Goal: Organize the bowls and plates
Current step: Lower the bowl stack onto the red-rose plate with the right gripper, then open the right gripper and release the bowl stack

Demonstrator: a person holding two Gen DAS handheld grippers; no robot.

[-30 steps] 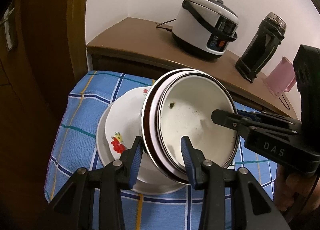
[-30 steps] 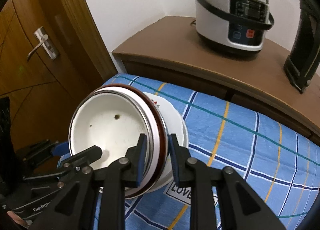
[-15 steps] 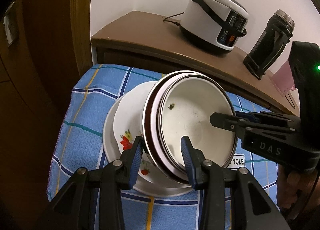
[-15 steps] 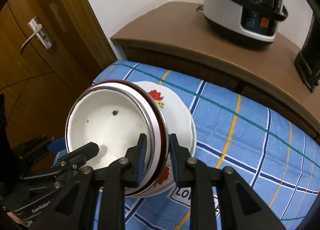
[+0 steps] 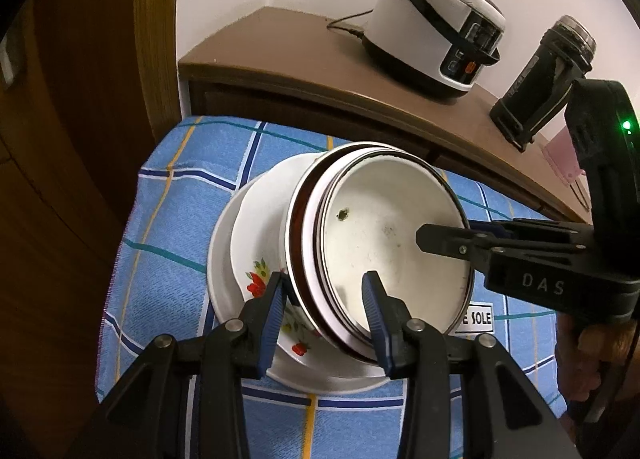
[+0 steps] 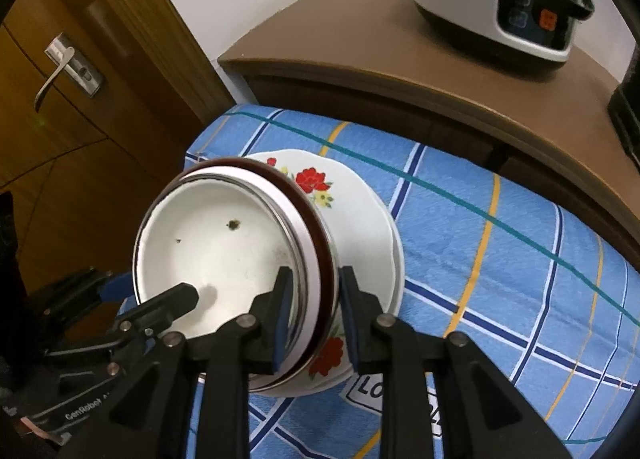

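A white enamel bowl (image 5: 384, 243) (image 6: 224, 251) is nested in a brown-rimmed bowl (image 5: 294, 243) (image 6: 320, 243), and the pair is tilted on edge. My left gripper (image 5: 325, 299) is shut on the near rim of the pair, one pad inside and one outside. My right gripper (image 6: 315, 311) is shut on the opposite rim; its finger (image 5: 440, 239) reaches into the white bowl. The stack's lower edge sits low in a flowered bowl (image 5: 256, 259) (image 6: 352, 219), which rests on a white plate (image 5: 214, 259). Whether the stack touches the flowered bowl is hidden.
A blue checked cloth (image 5: 180, 219) covers the table. Behind it a wooden cabinet (image 5: 280, 43) carries a rice cooker (image 5: 436, 27), a black flask (image 5: 544, 75) and a pink jug (image 5: 564, 159). A wooden door with a handle (image 6: 60, 63) stands on the left. A hand (image 5: 588, 359) holds the right gripper.
Both grippers have come down together with the nested bowls, which now sit lower in the flowered bowl. Both grips are unchanged.
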